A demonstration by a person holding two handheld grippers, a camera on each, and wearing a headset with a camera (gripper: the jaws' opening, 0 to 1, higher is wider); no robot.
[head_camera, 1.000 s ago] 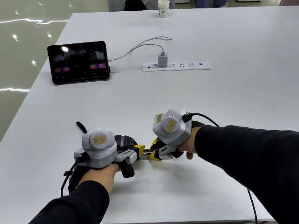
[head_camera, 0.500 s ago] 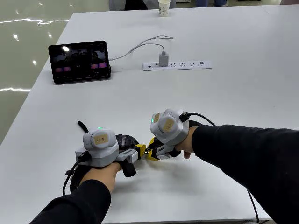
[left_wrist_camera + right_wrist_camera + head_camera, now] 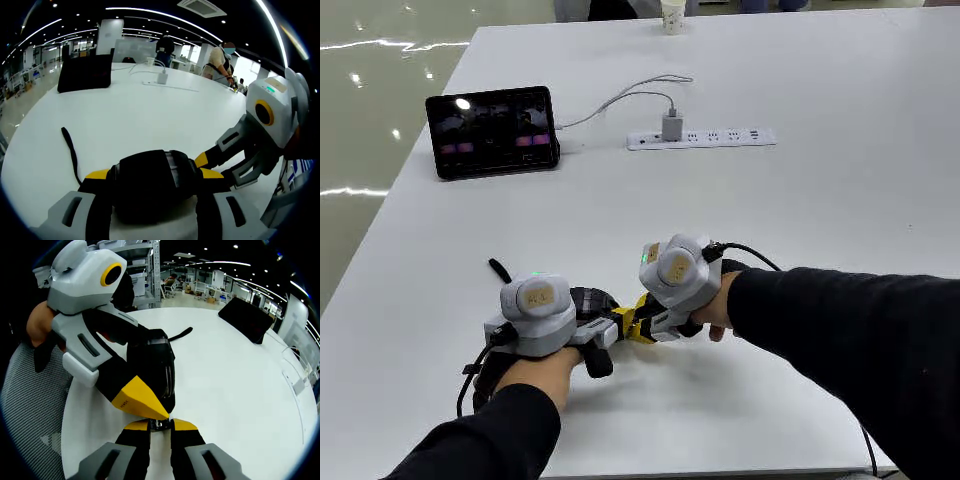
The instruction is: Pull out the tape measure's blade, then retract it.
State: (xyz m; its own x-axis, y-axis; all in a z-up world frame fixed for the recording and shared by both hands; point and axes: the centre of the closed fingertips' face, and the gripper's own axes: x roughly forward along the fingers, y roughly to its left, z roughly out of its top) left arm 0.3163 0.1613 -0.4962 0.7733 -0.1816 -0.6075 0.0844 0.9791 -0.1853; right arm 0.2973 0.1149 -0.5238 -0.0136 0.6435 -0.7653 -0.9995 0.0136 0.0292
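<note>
tape measure [image 3: 152, 357], black case, sits on white table [image 3: 800, 200] well nearer the person than tablet [image 3: 492, 132], clamped across its body by left gripper [image 3: 152, 174]. right gripper [image 3: 160, 425] jaws pinched nearly together at the case mouth on what looks like blade tip [image 3: 161, 423]; almost no blade out. judged: start of pull or end of retract, can't tell which. if pull, draw right gripper straight away, case held firm. power strip [image 3: 702, 139] right of tablet. no readable writing; gripper stickers too small.

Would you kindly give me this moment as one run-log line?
left gripper: shut on tape measure | right gripper: shut on blade tip, beside case | blade: barely out
</note>
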